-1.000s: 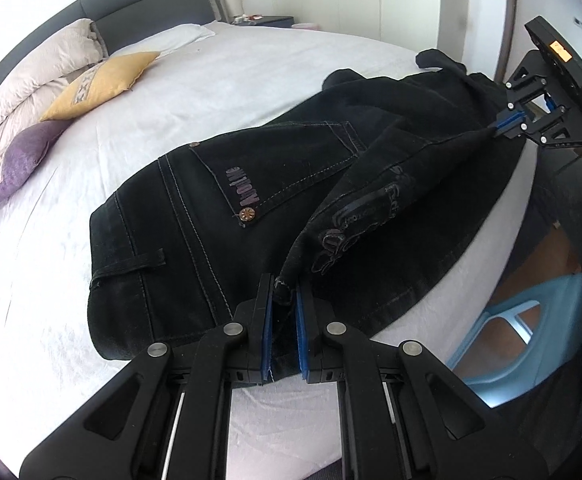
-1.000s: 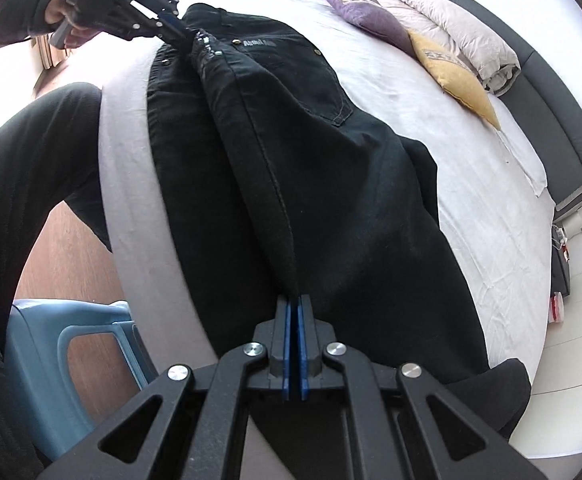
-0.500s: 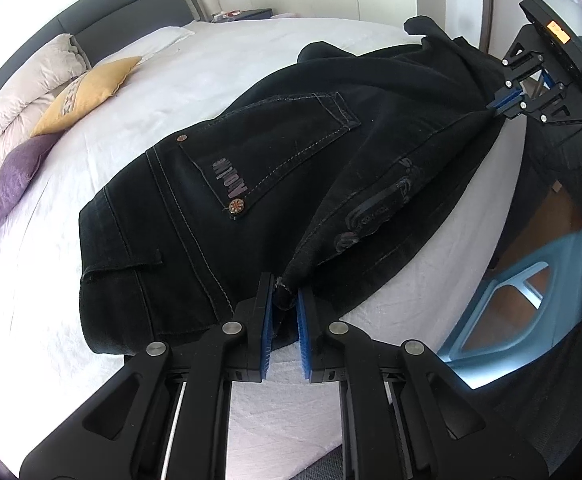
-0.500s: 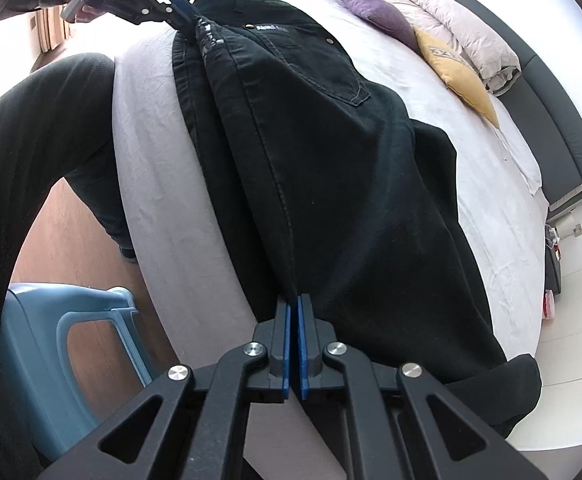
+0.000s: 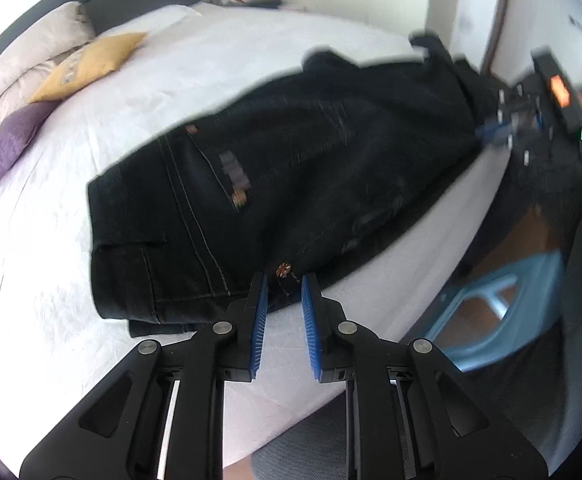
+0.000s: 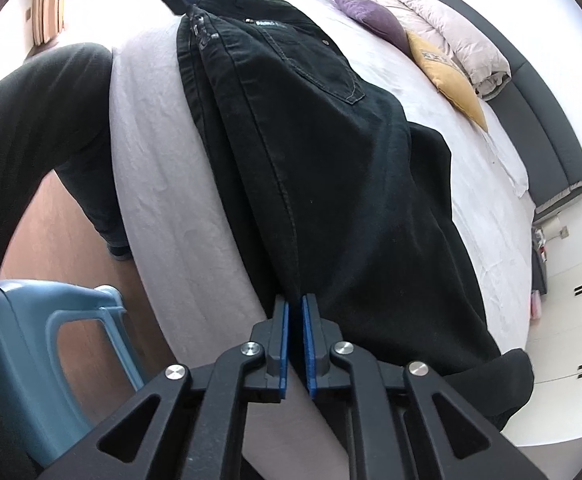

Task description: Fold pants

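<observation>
Black jeans (image 5: 291,184) lie folded lengthwise, one leg over the other, along the near edge of a white bed (image 5: 171,80); they also show in the right wrist view (image 6: 331,168). My left gripper (image 5: 283,284) is open at the waistband corner, its blue pads on either side of the cloth without holding it. My right gripper (image 6: 295,312) has its pads slightly apart at the leg's edge near the knee; the fold runs into the narrow gap. In the left wrist view the right gripper (image 5: 503,132) appears blurred at the far end of the jeans.
A yellow pillow (image 5: 87,64), a purple pillow (image 5: 7,144) and a pale duvet (image 6: 451,36) lie by the dark headboard. A light blue plastic stool (image 6: 51,352) stands on the wooden floor beside the bed. The person's dark-trousered legs (image 6: 23,128) stand against the bed edge.
Both grippers carried the jeans' fold down onto the bed. The left gripper has opened and let go of the waistband. The right gripper's pads have parted slightly.
</observation>
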A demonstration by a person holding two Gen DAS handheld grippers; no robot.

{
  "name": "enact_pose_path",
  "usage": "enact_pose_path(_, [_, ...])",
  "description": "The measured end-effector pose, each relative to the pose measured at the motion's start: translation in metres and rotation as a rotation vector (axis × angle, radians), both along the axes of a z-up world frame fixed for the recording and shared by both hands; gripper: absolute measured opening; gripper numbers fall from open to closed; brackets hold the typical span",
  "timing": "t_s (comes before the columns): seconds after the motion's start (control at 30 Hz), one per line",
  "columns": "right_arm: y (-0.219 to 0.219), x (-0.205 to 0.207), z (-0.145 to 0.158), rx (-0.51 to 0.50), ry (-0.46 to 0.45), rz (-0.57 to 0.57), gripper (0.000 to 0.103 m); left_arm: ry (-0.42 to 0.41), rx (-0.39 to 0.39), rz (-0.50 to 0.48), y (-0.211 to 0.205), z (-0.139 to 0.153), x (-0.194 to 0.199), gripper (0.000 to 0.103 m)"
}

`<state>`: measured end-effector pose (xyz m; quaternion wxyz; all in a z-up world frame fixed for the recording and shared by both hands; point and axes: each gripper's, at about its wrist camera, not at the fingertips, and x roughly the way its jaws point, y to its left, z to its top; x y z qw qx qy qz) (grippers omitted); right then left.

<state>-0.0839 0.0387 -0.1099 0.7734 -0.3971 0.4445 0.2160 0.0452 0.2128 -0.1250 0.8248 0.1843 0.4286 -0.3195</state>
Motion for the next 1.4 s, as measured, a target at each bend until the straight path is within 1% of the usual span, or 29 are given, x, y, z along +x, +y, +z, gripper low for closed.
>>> enact_pose_path(0.07, [-0.001,-0.002,0.001,0.016,0.010,-0.003,0.014,-0.011,-0.098,0.027,-0.002,0.018,0.005,0.017])
enact_pose_path(0.1, [-0.001,-0.003,0.001,0.020,0.015,-0.003,0.016,-0.035,-0.122,0.037,-0.009,0.025,0.008,0.017])
enact_pose_path(0.13, [-0.002,-0.004,0.000,0.025,0.017,-0.001,0.018,-0.056,-0.128,0.048,-0.016,0.029,0.012,0.017])
enact_pose_path(0.23, [-0.001,-0.005,-0.003,0.030,0.030,0.001,0.027,-0.091,-0.148,0.066,-0.051,0.030,0.031,0.017])
enact_pose_path(0.27, [0.000,-0.006,-0.004,0.033,0.034,0.004,0.032,-0.092,-0.141,0.076,-0.063,0.026,0.037,0.017])
enact_pose_path(0.33, [-0.001,-0.006,-0.002,0.057,0.038,-0.012,0.034,-0.029,-0.098,0.067,-0.085,0.007,0.048,0.017])
enact_pose_path(0.37, [-0.003,-0.006,0.000,0.075,0.043,-0.025,0.034,0.011,-0.043,0.062,-0.095,-0.010,0.051,0.017])
enact_pose_path(0.4, [-0.007,-0.004,0.005,0.112,0.053,-0.047,0.034,0.032,0.002,0.060,-0.101,-0.024,0.052,0.017])
enact_pose_path(0.43, [-0.013,-0.002,0.010,0.155,0.071,-0.075,0.033,0.043,0.021,0.060,-0.103,-0.035,0.051,0.016])
enact_pose_path(0.5, [-0.028,0.000,0.020,0.236,0.108,-0.130,0.033,0.039,-0.015,0.079,-0.096,-0.036,0.046,0.016])
enact_pose_path(0.57, [-0.047,0.006,0.033,0.316,0.107,-0.204,0.033,0.058,-0.040,0.094,-0.088,-0.033,0.044,0.016])
enact_pose_path(0.63, [-0.078,0.018,0.052,0.430,0.088,-0.314,0.033,0.049,-0.033,0.092,-0.085,-0.030,0.040,0.017])
enact_pose_path(0.67, [-0.102,0.029,0.065,0.489,0.050,-0.402,0.038,0.034,-0.021,0.094,-0.087,-0.026,0.038,0.017])
enact_pose_path(0.7, [-0.119,0.037,0.074,0.518,0.017,-0.471,0.050,0.020,-0.012,0.097,-0.089,-0.023,0.037,0.017])
enact_pose_path(0.73, [-0.147,0.047,0.086,0.563,-0.032,-0.579,0.054,0.004,-0.007,0.098,-0.092,-0.020,0.036,0.017])
enact_pose_path(0.77, [-0.170,0.053,0.095,0.607,-0.059,-0.663,0.058,-0.010,-0.008,0.098,-0.095,-0.017,0.035,0.017])
enact_pose_path(0.8, [-0.200,0.061,0.105,0.665,-0.079,-0.766,0.059,-0.016,-0.008,0.100,-0.098,-0.016,0.036,0.017])
enact_pose_path(0.83, [-0.226,0.068,0.113,0.698,-0.096,-0.861,0.060,-0.017,0.004,0.107,-0.101,-0.018,0.038,0.017])
enact_pose_path(0.87, [-0.248,0.075,0.118,0.700,-0.110,-0.945,0.062,-0.011,0.018,0.113,-0.104,-0.021,0.041,0.017])
enact_pose_path(0.9, [-0.267,0.083,0.122,0.679,-0.115,-1.027,0.062,-0.003,0.028,0.118,-0.104,-0.026,0.045,0.017])
enact_pose_path(0.97, [-0.292,0.098,0.127,0.668,-0.108,-1.113,0.062,-0.001,0.020,0.140,-0.107,-0.033,0.047,0.017])
enact_pose_path(1.0, [-0.298,0.107,0.128,0.664,-0.093,-1.132,0.066,0.004,0.005,0.157,-0.106,-0.035,0.047,0.017])
enact_pose_path(1.03, [-0.300,0.119,0.126,0.638,-0.072,-1.144,0.067,0.009,-0.008,0.169,-0.105,-0.037,0.048,0.017])
enact_pose_path(1.1, [-0.295,0.143,0.117,0.557,-0.045,-1.166,0.071,0.020,-0.035,0.192,-0.100,-0.039,0.048,0.016])
enact_pose_path(1.17, [-0.289,0.168,0.103,0.495,-0.008,-1.180,0.075,0.020,-0.033,0.197,-0.100,-0.040,0.047,0.016])
enact_pose_path(1.23, [-0.281,0.190,0.082,0.426,0.035,-1.205,0.075,0.016,-0.024,0.197,-0.100,-0.040,0.047,0.016])
enact_pose_path(1.3, [-0.273,0.216,0.061,0.314,0.068,-1.205,0.075,0.012,-0.023,0.197,-0.100,-0.040,0.046,0.016])
enact_pose_path(1.33, [-0.269,0.229,0.047,0.232,0.075,-1.207,0.075,0.011,-0.026,0.199,-0.100,-0.041,0.047,0.016])
enact_pose_path(1.4, [-0.266,0.243,0.030,0.117,0.075,-1.216,0.075,0.009,-0.033,0.202,-0.099,-0.041,0.046,0.016])
